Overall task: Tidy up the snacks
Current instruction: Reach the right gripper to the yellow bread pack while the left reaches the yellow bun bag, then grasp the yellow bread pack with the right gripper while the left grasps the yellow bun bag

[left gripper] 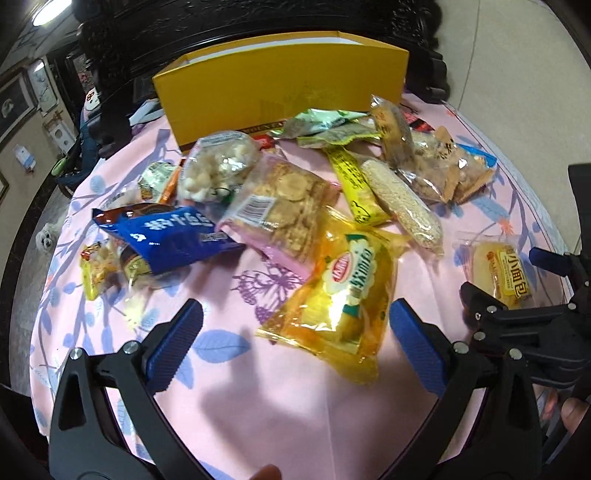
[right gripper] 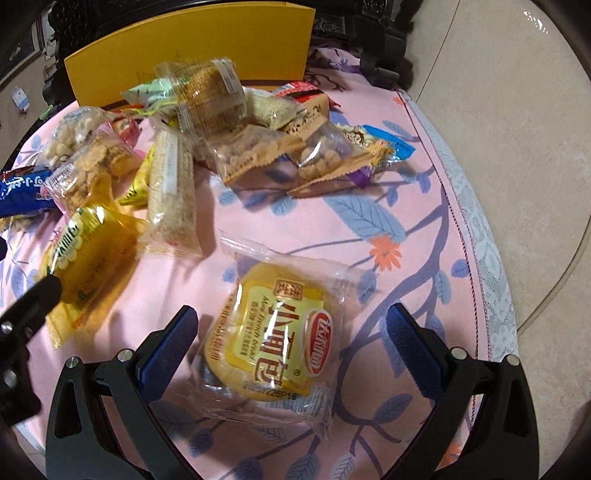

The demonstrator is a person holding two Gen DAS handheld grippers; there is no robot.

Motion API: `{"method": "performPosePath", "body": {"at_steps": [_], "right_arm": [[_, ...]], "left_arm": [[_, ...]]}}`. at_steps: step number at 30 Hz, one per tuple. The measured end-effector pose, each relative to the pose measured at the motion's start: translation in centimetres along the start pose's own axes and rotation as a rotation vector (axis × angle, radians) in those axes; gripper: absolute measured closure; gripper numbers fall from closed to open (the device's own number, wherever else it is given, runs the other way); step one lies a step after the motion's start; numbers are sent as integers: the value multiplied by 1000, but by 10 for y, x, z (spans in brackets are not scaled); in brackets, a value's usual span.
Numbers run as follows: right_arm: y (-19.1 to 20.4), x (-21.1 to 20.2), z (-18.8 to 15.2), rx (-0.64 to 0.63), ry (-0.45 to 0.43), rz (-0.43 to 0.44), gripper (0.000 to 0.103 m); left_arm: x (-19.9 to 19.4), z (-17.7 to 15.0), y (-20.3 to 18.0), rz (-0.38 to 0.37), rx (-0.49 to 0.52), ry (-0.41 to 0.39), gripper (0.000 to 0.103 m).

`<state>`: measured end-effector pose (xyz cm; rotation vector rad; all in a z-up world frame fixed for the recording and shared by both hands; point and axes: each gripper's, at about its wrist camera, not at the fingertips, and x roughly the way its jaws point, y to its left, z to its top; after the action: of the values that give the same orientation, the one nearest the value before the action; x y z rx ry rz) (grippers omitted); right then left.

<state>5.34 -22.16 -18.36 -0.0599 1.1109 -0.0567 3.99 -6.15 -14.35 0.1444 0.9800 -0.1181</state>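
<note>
Several snack packets lie scattered on a pink floral tablecloth. My left gripper is open above the cloth, and a yellow cake packet lies between and just beyond its blue pads. A blue packet and a pink biscuit packet lie farther off. My right gripper is open around a clear-wrapped mini bread, not touching it. That bread also shows in the left wrist view beside the right gripper. A yellow box stands at the back.
The cloth's right edge drops to a beige tiled floor. Dark carved furniture rises behind the box. A sesame bar and nut packets lie mid-table. A small white dog is on the floor at left.
</note>
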Motion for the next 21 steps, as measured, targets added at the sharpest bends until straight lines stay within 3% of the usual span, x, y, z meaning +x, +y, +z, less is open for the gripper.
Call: {"method": "performPosePath", "body": {"at_steps": [3, 5, 7, 10, 16, 21], "right_arm": [[2, 2, -2, -16, 1, 5, 1], [2, -1, -1, -28, -6, 0, 5], [1, -2, -1, -22, -17, 2, 14], [-2, -4, -5, -26, -22, -3, 32], [-10, -2, -1, -10, -40, 27, 48], [-13, -3, 4, 1, -52, 31, 51]], "left_arm": [[4, 1, -4, 13, -8, -7, 3], [7, 3, -7, 19, -3, -11, 21], [7, 4, -10, -18, 1, -10, 42], [6, 5, -19, -25, 29, -19, 62], [7, 8, -22, -21, 29, -20, 67], [6, 9, -16, -62, 12, -24, 75]]}}
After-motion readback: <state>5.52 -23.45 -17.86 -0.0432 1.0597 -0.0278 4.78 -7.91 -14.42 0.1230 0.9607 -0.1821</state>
